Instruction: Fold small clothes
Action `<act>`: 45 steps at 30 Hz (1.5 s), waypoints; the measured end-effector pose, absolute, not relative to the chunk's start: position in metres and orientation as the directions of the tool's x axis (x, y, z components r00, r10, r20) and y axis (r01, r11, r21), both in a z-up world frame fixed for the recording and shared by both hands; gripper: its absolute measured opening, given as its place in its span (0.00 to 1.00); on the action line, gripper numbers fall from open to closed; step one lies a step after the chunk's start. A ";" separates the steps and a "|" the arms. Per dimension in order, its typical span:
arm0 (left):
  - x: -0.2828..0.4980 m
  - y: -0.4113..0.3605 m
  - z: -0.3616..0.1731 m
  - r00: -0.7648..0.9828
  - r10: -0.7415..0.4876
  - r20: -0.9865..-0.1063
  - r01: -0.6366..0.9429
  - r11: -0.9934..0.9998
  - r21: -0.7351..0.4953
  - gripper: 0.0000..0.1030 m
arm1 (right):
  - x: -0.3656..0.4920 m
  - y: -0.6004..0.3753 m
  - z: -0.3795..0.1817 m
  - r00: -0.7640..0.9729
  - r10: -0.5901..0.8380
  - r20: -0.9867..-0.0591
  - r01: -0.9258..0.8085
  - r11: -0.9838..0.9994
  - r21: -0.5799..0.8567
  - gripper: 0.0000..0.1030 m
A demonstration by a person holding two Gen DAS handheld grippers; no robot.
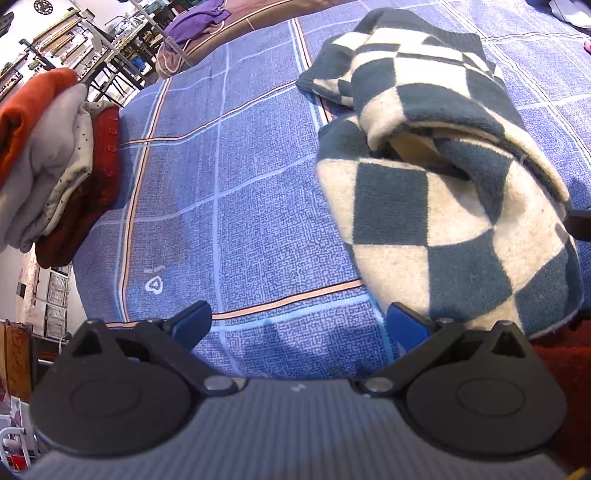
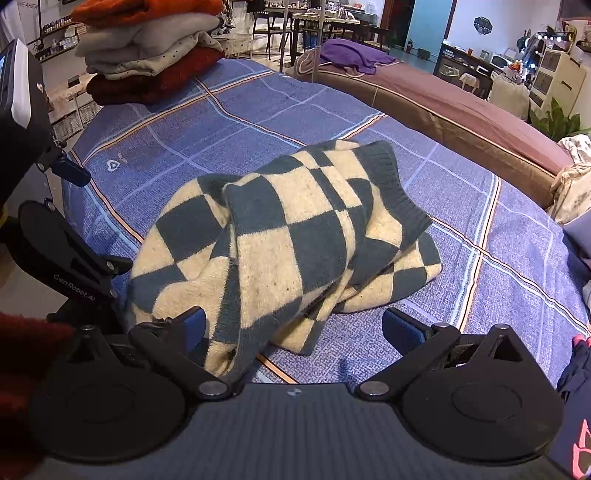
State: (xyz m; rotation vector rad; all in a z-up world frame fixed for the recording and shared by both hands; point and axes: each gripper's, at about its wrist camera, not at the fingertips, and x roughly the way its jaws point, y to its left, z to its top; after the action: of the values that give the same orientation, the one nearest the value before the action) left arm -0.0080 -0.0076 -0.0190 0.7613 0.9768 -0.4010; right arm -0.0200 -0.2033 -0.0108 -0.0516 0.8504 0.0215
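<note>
With my 2 claws, left [image 1: 299,326] and right [image 2: 293,328], spread apart and holding nothing, the checkered sweater [image 2: 288,236] lies bunched mid-frame on the bedspread [image 2: 236,122], likely soft and floppy, best pinched at its ribbed hem [image 2: 402,188].

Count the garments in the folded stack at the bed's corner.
4 visible, top to bottom: orange sweater, grey top, dotted cream piece, dark red knit. Thin layers between them may be hidden.

Both wrist views look low across the blue bedspread [image 1: 240,192] — sharing the checkered sweater [image 2: 295,236].
</note>
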 end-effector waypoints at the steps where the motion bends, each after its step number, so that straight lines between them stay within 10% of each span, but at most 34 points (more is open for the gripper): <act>1: -0.008 -0.008 -0.019 0.518 0.025 -0.855 0.621 0.677 0.396 1.00 | -0.020 -0.203 -0.011 0.660 -0.003 -0.751 -0.038 0.999 -0.037 1.00; 45: -0.009 -0.007 -0.023 0.516 0.004 -0.857 0.638 0.666 0.387 1.00 | -0.020 -0.201 -0.014 0.654 0.000 -0.757 -0.037 0.999 -0.032 1.00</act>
State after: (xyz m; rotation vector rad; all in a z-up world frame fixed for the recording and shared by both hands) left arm -0.0093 -0.0074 -0.0228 0.7665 0.9667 -0.4288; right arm -0.0203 -0.2008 -0.0144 -0.0462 0.8580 0.0209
